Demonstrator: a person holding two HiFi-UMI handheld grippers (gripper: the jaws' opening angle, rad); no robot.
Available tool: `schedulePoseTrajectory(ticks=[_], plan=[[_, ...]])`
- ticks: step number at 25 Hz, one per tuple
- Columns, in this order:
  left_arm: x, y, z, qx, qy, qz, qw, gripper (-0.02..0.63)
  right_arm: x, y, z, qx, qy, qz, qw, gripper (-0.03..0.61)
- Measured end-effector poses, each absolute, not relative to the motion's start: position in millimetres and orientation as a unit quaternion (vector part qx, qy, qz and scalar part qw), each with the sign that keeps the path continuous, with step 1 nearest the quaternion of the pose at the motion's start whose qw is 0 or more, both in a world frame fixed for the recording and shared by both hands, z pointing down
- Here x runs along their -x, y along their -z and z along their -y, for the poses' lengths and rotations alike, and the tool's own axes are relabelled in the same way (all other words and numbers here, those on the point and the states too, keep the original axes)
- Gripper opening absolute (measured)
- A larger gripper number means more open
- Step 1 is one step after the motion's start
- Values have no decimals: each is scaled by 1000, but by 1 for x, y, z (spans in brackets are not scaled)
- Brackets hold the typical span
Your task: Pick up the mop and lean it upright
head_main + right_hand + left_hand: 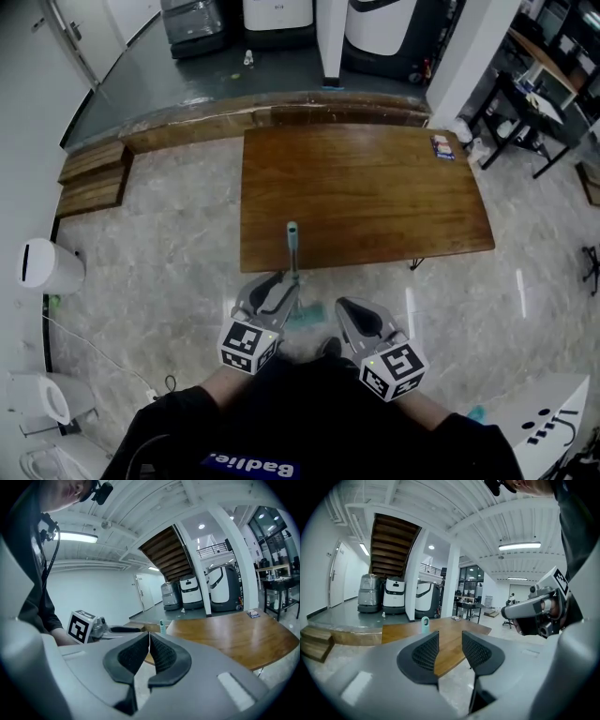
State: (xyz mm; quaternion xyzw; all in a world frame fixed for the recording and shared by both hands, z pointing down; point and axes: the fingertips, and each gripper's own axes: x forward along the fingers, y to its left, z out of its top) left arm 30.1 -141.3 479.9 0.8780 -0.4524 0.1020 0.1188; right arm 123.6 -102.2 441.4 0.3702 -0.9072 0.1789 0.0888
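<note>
Mop (292, 248) upright against the near edge of the table (394, 187), left gripper (450, 637) just beside its handle with jaws spread around nothing, right gripper (149, 637) with jaws pressed together; likely risk of sideways toppling from any nudge along the smooth edge.

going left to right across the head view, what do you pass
white bin → left gripper → right gripper → booklet → black desk. The mop is left out, since it overlaps the left gripper.
</note>
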Motion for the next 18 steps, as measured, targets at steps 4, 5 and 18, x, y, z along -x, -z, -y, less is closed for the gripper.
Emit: schedulePoseTrajectory(ticks=[4,5,18], plan=[[-30,-502,157,-878,-120,447,125,164,-129,-444,100,-387,-180,899,99,14],[-30,-508,161,-877,-126,446,125,167,-131,-444,100,-392,-180,897,101,14],[-30,-577,207,-863,-188,449,135,187,-171,-453,95,-446,-191,866,123,15]])
